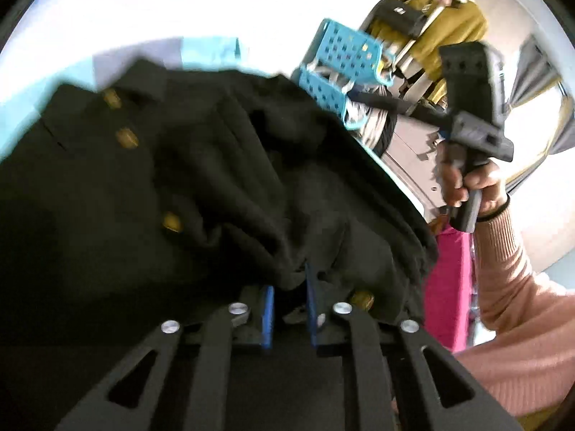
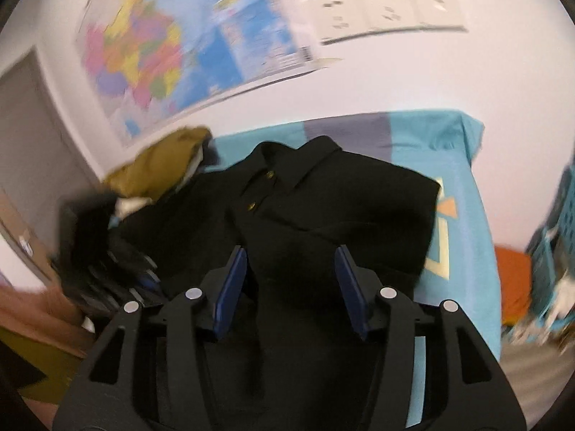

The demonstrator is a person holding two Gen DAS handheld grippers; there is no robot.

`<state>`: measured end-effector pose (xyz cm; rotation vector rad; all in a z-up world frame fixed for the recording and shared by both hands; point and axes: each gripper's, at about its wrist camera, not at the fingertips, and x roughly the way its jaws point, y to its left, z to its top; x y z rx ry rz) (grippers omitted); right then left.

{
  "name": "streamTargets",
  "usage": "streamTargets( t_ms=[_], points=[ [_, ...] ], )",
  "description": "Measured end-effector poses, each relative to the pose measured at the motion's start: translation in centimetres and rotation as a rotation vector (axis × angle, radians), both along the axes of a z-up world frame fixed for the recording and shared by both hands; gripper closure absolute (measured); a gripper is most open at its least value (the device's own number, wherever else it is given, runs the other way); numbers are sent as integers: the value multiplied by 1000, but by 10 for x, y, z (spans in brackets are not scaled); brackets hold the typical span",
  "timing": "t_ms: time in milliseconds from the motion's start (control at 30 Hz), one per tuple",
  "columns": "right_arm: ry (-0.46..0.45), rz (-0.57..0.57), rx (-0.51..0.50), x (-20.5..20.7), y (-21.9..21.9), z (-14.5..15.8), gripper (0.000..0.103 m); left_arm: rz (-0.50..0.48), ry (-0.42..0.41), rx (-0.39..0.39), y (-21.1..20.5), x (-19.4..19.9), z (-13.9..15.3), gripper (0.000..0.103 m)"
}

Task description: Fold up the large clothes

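Observation:
A black shirt [image 2: 323,208] with a collar and gold buttons [image 1: 125,137] lies on a light blue cloth [image 2: 463,251]. In the left wrist view its fabric is bunched and wrinkled close to the camera. My left gripper [image 1: 290,287] is shut on a fold of the black shirt [image 1: 215,179], its blue pads [image 1: 267,309] nearly together. My right gripper [image 2: 291,280] hovers above the shirt's lower part, open, with nothing pinched between its blue pads [image 2: 233,283]. A hand [image 1: 470,186] in a pink sleeve holds the right gripper's handle at the right of the left wrist view.
A mustard garment [image 2: 158,165] lies heaped at the shirt's far left. A blue perforated basket [image 1: 345,57] stands beyond the shirt. A map poster [image 2: 172,46] and wall sockets [image 2: 388,10] are on the white wall. Pink cloth [image 1: 449,280] hangs by the cloth's edge.

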<state>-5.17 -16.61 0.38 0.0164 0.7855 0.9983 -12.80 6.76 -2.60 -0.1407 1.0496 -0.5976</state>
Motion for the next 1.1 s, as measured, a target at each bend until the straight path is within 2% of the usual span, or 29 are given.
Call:
streamTargets(
  t_ms=[33, 100, 167, 233, 300, 367, 400, 467, 533, 633, 667, 733, 767, 800, 833, 867, 900, 933, 967, 1033, 1100],
  points=[
    [-12, 11, -8, -1, 7, 1, 49, 2, -25, 24, 6, -5, 9, 91],
    [-8, 37, 10, 5, 18, 3, 48, 19, -87, 117, 22, -16, 29, 91],
    [-49, 39, -17, 7, 33, 5, 47, 38, -127, 220, 44, -26, 44, 91],
    [-84, 55, -57, 11, 46, 1, 46, 79, -138, 299, 65, -29, 53, 90],
    [-53, 101, -94, 17, 59, -12, 45, 117, -125, 335, 84, -27, 59, 85],
    [-19, 113, -162, 23, 66, -30, 45, 185, -123, 428, 103, -21, 58, 80],
    [-5, 102, -207, 26, 67, -39, 45, 209, -117, 438, 111, -23, 58, 70],
    [3, 84, -233, 28, 63, -48, 46, 235, -95, 390, 129, -24, 55, 61],
    [13, 58, -225, 32, 52, -50, 46, 241, -88, 325, 137, -30, 50, 41],
    [-3, 3, -210, 35, 41, -42, 44, 222, -66, 322, 125, -40, 36, 31],
    [-24, -49, -206, 38, 33, -37, 41, 209, -53, 317, 123, -44, 29, 29],
    [-10, -144, -173, 49, 18, -34, 30, 190, -26, 317, 118, -49, 17, 27],
    [33, -200, -154, 59, 8, -39, 22, 183, -20, 316, 116, -52, 12, 27],
    [72, -215, -140, 65, 4, -44, 23, 169, -4, 313, 115, -52, 7, 28],
    [128, -213, -129, 73, 1, -53, 23, 162, 8, 320, 112, -49, 1, 41],
    [163, -199, -131, 76, 3, -60, 26, 159, 25, 335, 110, -44, -6, 53],
    [190, -179, -147, 78, 6, -69, 42, 154, 40, 331, 109, -40, -8, 67],
    [198, -156, -155, 79, 10, -74, 57, 156, 39, 334, 110, -36, -7, 72],
    [208, -127, -144, 80, 11, -77, 83, 150, 17, 339, 109, -33, -3, 72],
    [202, -125, -106, 83, 7, -71, 91, 135, -19, 338, 111, -32, 8, 72],
    [211, -154, -22, 91, -10, -60, 94, 116, -54, 338, 113, -29, 24, 72]
  ],
)
